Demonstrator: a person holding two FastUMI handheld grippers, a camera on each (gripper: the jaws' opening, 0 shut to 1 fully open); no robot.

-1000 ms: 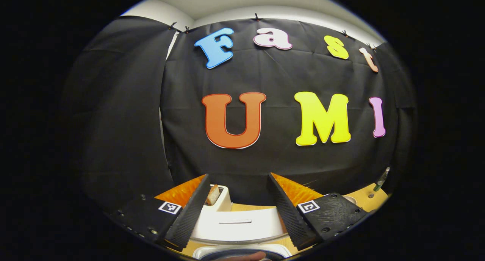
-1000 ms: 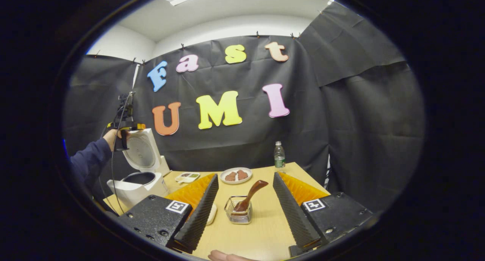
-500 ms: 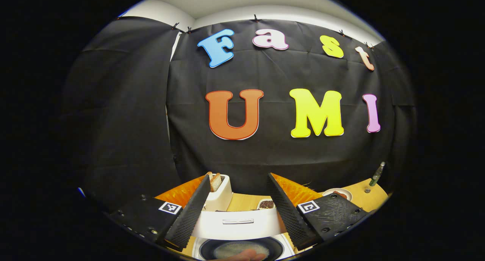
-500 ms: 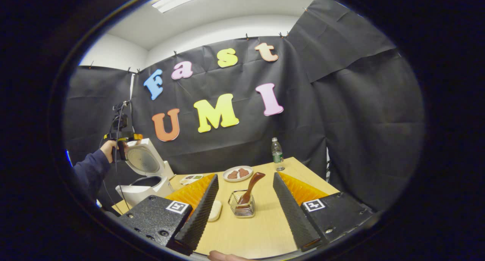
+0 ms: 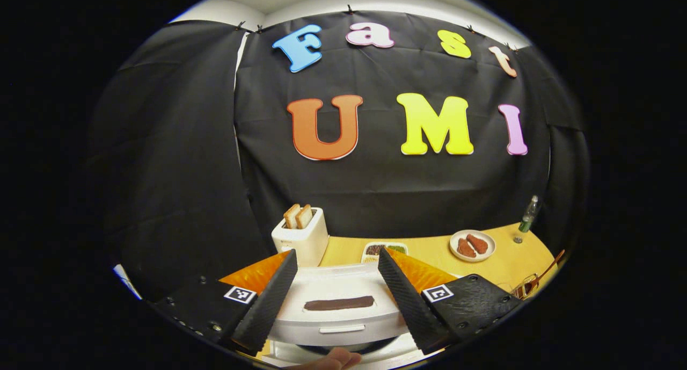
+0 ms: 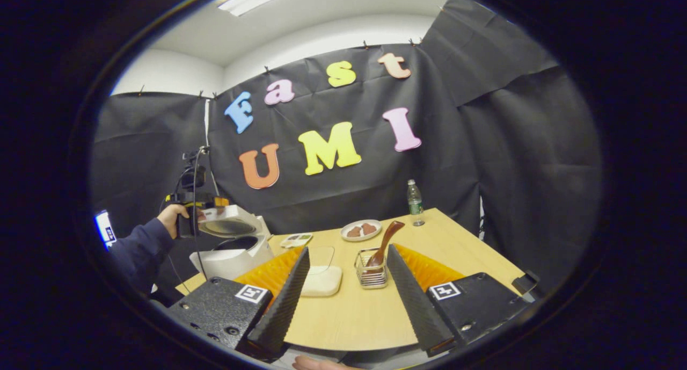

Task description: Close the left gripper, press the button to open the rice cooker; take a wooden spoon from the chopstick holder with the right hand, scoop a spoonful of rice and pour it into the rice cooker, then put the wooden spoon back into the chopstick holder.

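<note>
While the left tool (image 5: 337, 300) stands with its fingers spread wide and nothing between them, it hovers over the white rice cooker (image 5: 337, 311), whose lid sits partly lowered in the right gripper view. With its fingers parted just as wide and nothing held, the right tool (image 6: 348, 300) hangs above the pale wooden table (image 6: 354, 321). Beyond it, the brown wooden spoon (image 6: 384, 244) leans in the small wire chopstick holder (image 6: 371, 270), beside a clear lidded rice container (image 6: 321, 273).
</note>
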